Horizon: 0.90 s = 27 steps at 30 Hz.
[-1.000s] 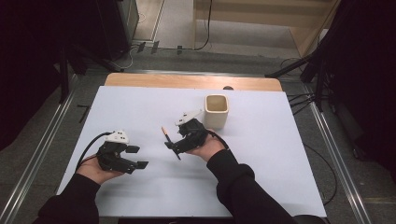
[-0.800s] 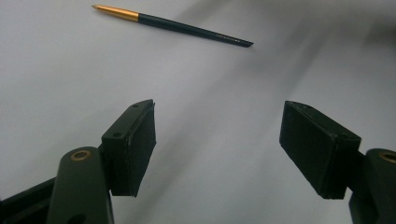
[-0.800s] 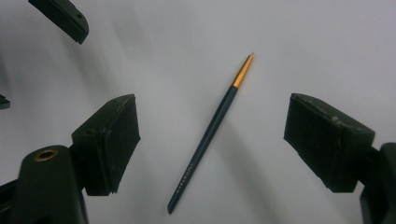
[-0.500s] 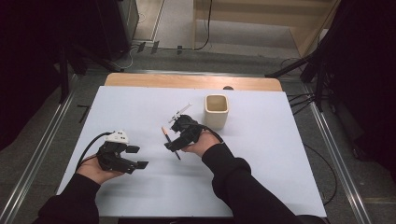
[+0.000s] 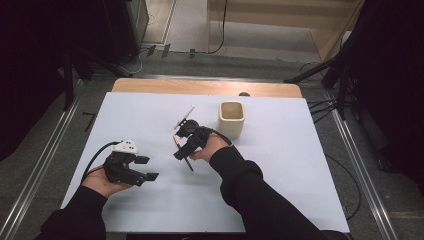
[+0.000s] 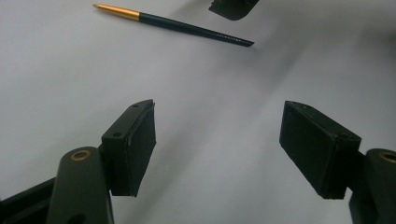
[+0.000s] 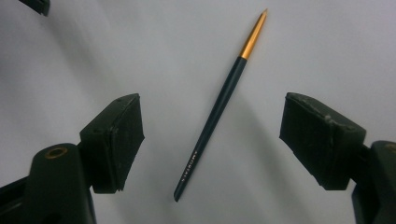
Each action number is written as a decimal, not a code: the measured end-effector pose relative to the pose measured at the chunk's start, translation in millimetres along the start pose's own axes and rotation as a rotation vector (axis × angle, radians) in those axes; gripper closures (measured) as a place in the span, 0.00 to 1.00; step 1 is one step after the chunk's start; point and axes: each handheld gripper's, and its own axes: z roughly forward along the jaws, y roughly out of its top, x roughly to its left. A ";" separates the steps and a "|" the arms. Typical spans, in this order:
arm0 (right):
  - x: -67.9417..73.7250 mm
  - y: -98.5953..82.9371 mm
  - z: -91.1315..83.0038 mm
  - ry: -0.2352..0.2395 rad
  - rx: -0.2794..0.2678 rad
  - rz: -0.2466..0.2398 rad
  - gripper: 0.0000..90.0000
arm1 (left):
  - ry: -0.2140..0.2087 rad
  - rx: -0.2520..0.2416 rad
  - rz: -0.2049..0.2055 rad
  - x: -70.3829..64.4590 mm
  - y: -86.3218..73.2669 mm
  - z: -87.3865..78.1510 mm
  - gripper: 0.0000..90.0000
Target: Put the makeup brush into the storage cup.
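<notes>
A slim dark pen with a gold tip [image 7: 219, 116] lies flat on the white table [image 5: 280, 170]. My right gripper [image 7: 212, 100] hovers just over it, open, with one jaw on each side of the pen's shaft and neither touching it. In the high view the right gripper [image 5: 183, 146] sits at mid-table above the pen [image 5: 188, 163]. My left gripper [image 5: 147, 168] rests open at the front left, nothing between its jaws. From the left gripper [image 6: 217, 105] the pen [image 6: 187, 27] lies farther ahead.
A cream square cup [image 5: 232, 118] stands upright just right of my right hand. A strip of wooden tabletop [image 5: 150, 86] runs behind the white sheet. A jaw of the other gripper [image 6: 232, 7] pokes in at the top of the left gripper view.
My right gripper has shifted left, away from the cup, to sit over the pen. The left gripper and the pen have stayed put.
</notes>
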 end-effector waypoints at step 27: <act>7.9 15.4 20.3 -0.083 0.149 0.184 0.32 | 0.001 0.002 0.001 0.0 -0.2 -0.2 0.31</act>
